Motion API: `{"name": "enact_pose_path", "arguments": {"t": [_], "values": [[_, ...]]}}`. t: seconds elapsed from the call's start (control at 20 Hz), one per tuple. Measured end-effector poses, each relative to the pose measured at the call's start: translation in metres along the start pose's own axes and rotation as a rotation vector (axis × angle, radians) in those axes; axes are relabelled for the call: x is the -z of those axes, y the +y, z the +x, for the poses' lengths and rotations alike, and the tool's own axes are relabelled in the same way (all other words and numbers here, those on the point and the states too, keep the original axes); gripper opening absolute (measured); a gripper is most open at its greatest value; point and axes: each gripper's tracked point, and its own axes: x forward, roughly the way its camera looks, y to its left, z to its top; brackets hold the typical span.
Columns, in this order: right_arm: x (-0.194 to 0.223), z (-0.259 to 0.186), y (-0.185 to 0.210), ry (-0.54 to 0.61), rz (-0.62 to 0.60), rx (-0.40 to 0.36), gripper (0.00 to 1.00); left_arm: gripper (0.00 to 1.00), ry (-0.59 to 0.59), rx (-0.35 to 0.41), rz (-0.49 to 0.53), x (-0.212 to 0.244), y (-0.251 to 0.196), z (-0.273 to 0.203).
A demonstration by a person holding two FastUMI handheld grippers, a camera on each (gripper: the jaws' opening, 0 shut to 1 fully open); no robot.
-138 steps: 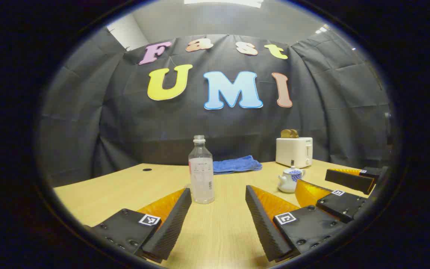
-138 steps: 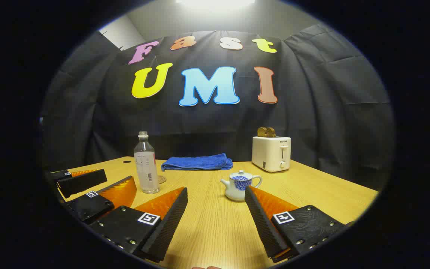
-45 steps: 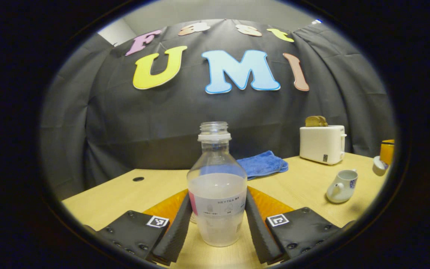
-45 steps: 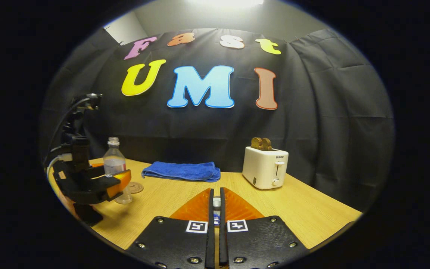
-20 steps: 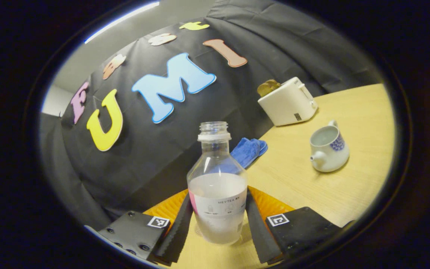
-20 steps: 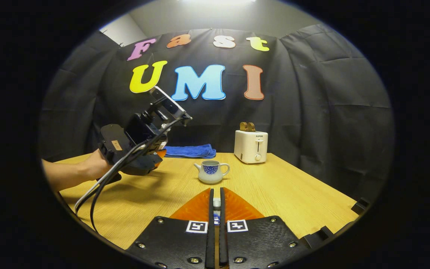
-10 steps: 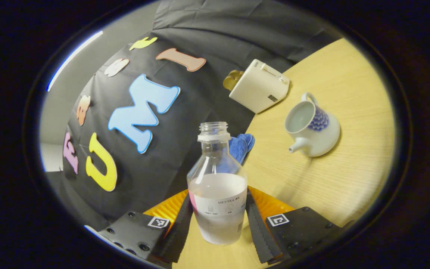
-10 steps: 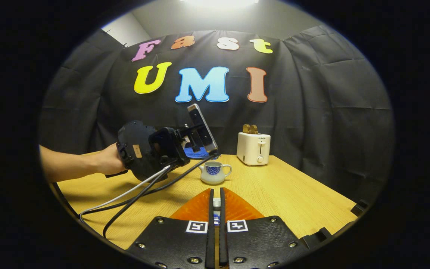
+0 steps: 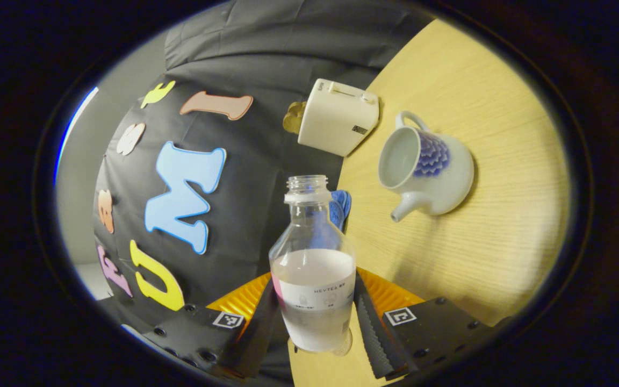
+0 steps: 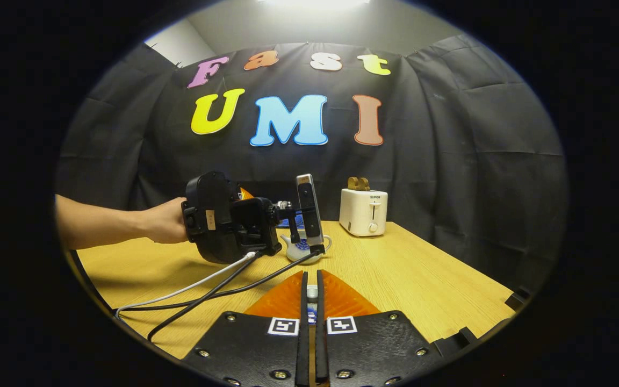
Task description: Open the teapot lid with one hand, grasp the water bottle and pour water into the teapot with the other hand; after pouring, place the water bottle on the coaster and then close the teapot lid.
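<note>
Bottle [image 9: 312,279] tipped toward open teapot [image 9: 425,166]

Left tool [image 9: 314,328] was clamped on the uncapped bottle, rolled sideways above the worktop [image 9: 492,226]; right tool [image 10: 310,306] pinched the lid [image 10: 312,292], held clear. Farther off, the teapot stood lidless. Its mouth looked small: tilting before the neck was over it would likely spill water.

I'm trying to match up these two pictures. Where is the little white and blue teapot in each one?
Left gripper view: the teapot lies upper right, lid off, its opening facing the camera, beyond the water bottle.
Right gripper view: the teapot sits near the centre on the table, partly hidden behind the left gripper.
Shared landmark: the white toaster stands just behind the teapot.
</note>
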Motion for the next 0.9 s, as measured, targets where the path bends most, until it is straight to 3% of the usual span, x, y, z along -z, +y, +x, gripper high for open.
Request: {"name": "enact_pose_path", "arguments": {"t": [0.9], "values": [[0.006, -0.002, -0.006, 0.012, -0.004, -0.001, 0.05, 0.86, 0.015, 0.022, 0.304, -0.015, -0.002, 0.002]]}}
